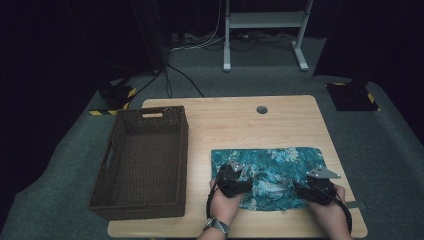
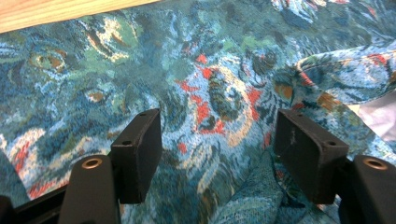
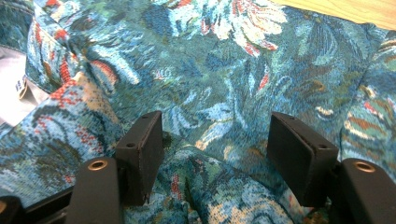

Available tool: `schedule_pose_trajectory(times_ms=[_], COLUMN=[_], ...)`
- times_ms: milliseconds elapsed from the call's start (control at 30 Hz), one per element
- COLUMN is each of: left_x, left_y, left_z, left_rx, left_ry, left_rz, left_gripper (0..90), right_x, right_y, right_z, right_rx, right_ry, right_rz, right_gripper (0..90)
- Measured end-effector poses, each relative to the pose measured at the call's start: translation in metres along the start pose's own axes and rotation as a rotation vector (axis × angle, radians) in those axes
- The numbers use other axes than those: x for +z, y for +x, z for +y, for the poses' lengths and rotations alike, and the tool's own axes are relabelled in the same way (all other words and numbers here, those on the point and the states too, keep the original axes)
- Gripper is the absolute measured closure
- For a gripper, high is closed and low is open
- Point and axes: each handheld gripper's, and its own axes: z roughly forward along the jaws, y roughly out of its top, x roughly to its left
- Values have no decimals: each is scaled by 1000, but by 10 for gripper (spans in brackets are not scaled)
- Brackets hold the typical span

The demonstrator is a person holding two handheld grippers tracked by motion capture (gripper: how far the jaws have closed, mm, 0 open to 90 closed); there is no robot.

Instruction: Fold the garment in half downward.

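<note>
A teal floral cloth with red and cream flecks lies on the near right part of the wooden table, rumpled in the middle of its near edge. My left gripper rests on the cloth's near left part. In the left gripper view its jaws stand open over the cloth, with a raised fold between them that the pads do not press. My right gripper is at the near right part. Its jaws are open too, astride a bunched fold of the cloth.
A dark wicker basket stands on the left of the table, with nothing in it. A round cable hole sits at the table's far edge. White lining peeks from under a turned-up edge. Bare wood lies beyond the cloth.
</note>
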Motion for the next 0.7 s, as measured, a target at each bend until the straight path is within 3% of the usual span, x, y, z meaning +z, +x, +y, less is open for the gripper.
schedule_pose_trajectory(times_ms=[433,700], left_x=[-22,-25], left_y=[-13,-17], left_z=[-10,-16], left_rx=[19,31], left_ry=[-23,-14], left_rz=[-35,-25], left_gripper=[307,281], right_x=[-22,-27], right_y=[4,6], right_z=[-11,-23], right_rx=[17,29], right_ry=[-11,-5], right_rz=[18,26], right_gripper=[327,313])
